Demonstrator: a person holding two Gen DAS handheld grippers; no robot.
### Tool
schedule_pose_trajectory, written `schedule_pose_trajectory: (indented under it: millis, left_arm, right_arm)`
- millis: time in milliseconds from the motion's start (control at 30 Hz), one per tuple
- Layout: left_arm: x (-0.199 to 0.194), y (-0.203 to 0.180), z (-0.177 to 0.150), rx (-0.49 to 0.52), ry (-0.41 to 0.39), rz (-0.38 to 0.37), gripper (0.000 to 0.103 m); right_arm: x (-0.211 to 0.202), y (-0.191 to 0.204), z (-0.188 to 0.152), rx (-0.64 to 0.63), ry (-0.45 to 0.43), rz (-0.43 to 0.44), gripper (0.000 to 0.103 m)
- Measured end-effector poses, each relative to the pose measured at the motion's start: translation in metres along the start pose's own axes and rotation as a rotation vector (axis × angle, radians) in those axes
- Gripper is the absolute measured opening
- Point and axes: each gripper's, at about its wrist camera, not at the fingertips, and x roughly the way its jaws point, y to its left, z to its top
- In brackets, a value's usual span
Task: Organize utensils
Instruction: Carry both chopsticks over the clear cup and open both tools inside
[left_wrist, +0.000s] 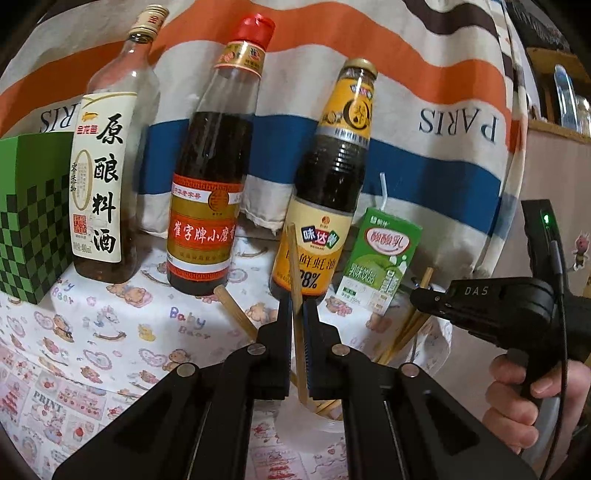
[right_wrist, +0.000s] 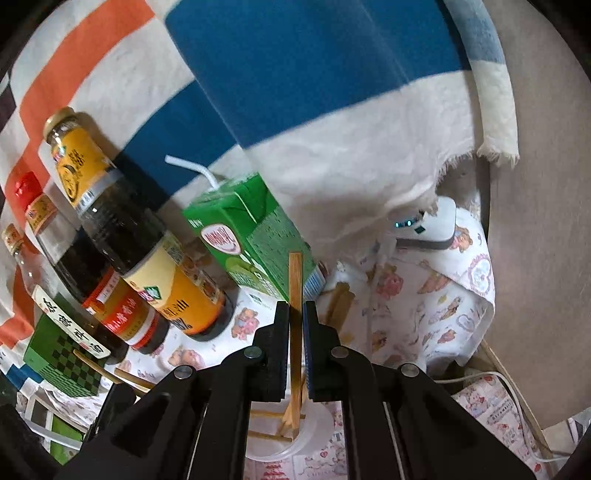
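A: While the left claw (left_wrist: 297, 306) is clamped on one wooden chopstick (left_wrist: 295, 266), where does that stick end?

B: Its lower end runs down between the fingers into a clear plastic cup (left_wrist: 325, 428) on the table (left_wrist: 110, 332), where other chopsticks sit. The left view also shows the right claw (left_wrist: 415, 295) from the side, a hand (left_wrist: 517, 391) on its grip, and more sticks (left_wrist: 406, 332) under its tip.

A: And the right view?

B: There the right claw (right_wrist: 295, 310) is closed on its own chopstick (right_wrist: 295, 280), nearly upright, foot in the cup (right_wrist: 280, 443) among crossed sticks. Whether it touches the bottom I cannot quite tell.

A: What does only one camera catch?

B: The left one faces the three sauce bottles (left_wrist: 207, 184) and the green drink carton (left_wrist: 380, 258) head-on. The right one sees them tilted, plus a white device (right_wrist: 428, 225) with lit dots on the cloth, and a loose chopstick (right_wrist: 110, 369) lying by the green checked box (right_wrist: 62, 354).
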Motion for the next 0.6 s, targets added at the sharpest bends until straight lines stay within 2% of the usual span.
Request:
schedule_pose_trajectory:
  millis: [267,300,367,500,567,600]
  left_arm:
    - [0.007,0.005,-0.001,0.021,0.064,-0.002,0.007]
    - [0.005,0.005,0.0,0.026,0.06,-0.002,0.012]
    - [-0.004,0.005,0.003,0.05,0.041,0.006,0.02]
    - [-0.032,0.002,0.014,0.138,-0.033,0.062,0.05]
    - [-0.05,0.006,0.021,0.156,-0.07,0.087,0.06]
    - [-0.058,0.01,0.025,0.16,-0.085,0.102,0.066]
  right_arm:
    - [0.006,-0.001,-0.001,-0.003,0.043,-0.009,0.009]
    - [0.006,-0.001,0.0,-0.008,0.047,-0.007,0.01]
    - [0.001,0.002,0.0,-0.011,0.037,-0.009,0.029]
    - [-0.016,0.014,0.001,-0.064,-0.027,-0.029,0.041]
    - [-0.025,0.02,0.002,-0.083,-0.06,-0.024,0.051]
    - [-0.03,0.023,0.001,-0.094,-0.082,-0.023,0.053]
